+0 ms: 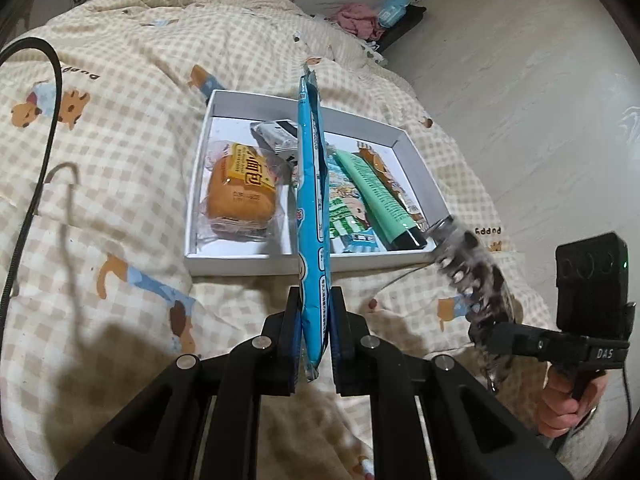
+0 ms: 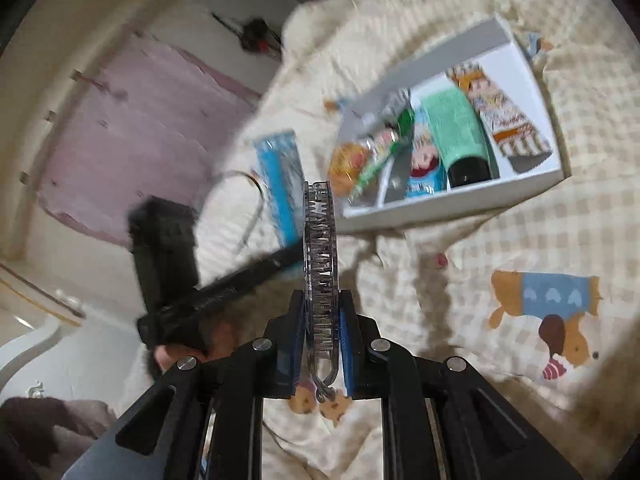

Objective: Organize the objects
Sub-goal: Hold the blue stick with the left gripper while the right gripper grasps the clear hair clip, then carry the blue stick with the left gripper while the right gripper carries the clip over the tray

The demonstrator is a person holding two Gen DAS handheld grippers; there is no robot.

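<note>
- Pinching a long blue snack packet point(image 1: 314, 216) edge-on, your left gripper point(image 1: 315, 334) holds it upright over the near wall of the white box point(image 1: 240, 262) (glossy, crimped at its top end).
- Inside the box, from left: a wrapped orange bun point(image 1: 240, 196), cartoon-printed sachets point(image 1: 352, 212), a mint-green tube point(image 1: 378, 196) with a black cap.
- The box sits on your checked puppy-print quilt point(image 1: 120, 128).
- Your right gripper point(image 2: 320, 336) is clamped on a clear toothed hair claw clip point(image 2: 320, 256), blurred, just right of the box.
</note>
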